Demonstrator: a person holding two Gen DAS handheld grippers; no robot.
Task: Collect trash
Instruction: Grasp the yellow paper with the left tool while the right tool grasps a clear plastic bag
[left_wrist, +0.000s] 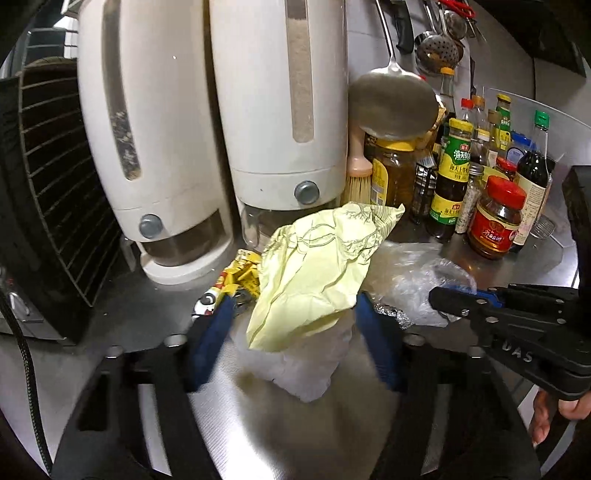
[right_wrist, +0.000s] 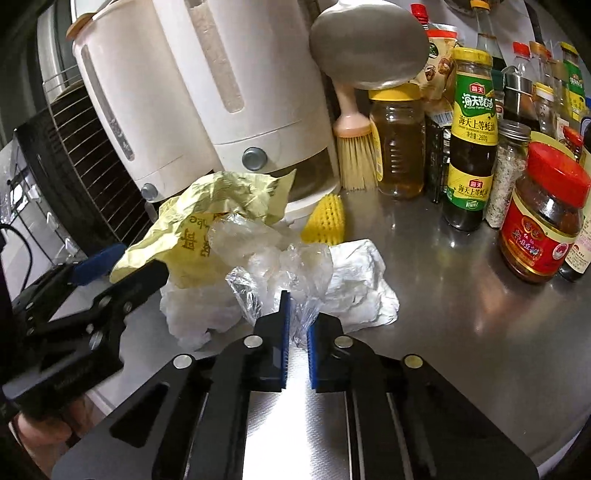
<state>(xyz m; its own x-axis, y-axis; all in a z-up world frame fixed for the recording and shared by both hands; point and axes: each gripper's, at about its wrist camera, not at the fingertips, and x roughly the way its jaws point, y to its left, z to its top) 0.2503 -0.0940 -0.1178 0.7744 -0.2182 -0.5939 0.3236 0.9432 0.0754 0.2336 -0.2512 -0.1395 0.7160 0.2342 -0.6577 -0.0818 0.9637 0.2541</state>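
Note:
A crumpled pale yellow wrapper lies on a white plastic bag on the steel counter. My left gripper is open, its blue pads on either side of the wrapper. A crumpled clear plastic film lies beside the yellow wrapper and a white crumpled bag. My right gripper is shut on the edge of the clear film; it also shows in the left wrist view. A small yellow printed packet lies to the left, and a bit of foil to the right.
Two tall white dispensers stand behind the trash. A black rack is at the left. A brush, a yellow scrubber, a ladle, and several sauce bottles and jars crowd the right.

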